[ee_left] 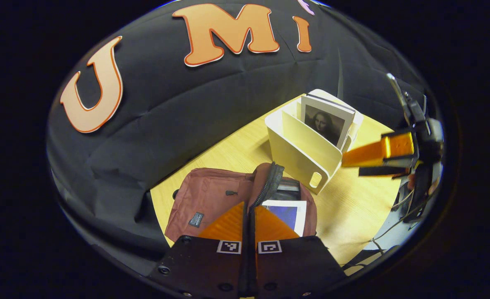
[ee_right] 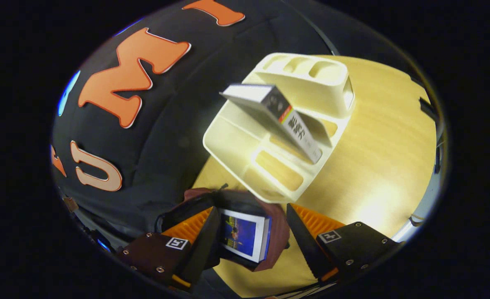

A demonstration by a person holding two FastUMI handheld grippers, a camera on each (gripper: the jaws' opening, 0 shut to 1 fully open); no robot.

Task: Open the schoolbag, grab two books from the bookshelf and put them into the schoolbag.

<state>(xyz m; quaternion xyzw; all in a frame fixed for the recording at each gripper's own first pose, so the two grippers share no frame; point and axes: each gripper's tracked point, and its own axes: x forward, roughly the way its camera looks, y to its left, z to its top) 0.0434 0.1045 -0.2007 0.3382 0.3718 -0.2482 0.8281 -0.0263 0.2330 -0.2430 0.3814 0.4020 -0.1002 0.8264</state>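
Observation:
A reddish-brown schoolbag (ee_left: 205,199) lies on the wooden table with its mouth open. My left gripper (ee_left: 249,209) is shut on the zipped rim (ee_left: 269,178) of that mouth and holds it up. A book with a blue cover (ee_left: 288,214) sits inside the bag. Behind the bag stands a cream bookshelf (ee_left: 303,153) with a portrait-cover book (ee_left: 325,122) leaning in a slot. In the right gripper view my right gripper (ee_right: 253,207) is open above the blue book (ee_right: 245,234), holding nothing. The shelf (ee_right: 236,145) and its leaning book (ee_right: 286,118) lie just beyond. The right gripper (ee_left: 352,166) hovers beside the shelf.
The light wooden table (ee_left: 352,207) ends close to the right of the shelf, where several cables (ee_left: 394,224) hang by its edge. The black cloth wall rises right behind the bag and shelf. The shelf's top has small pen slots (ee_right: 307,68).

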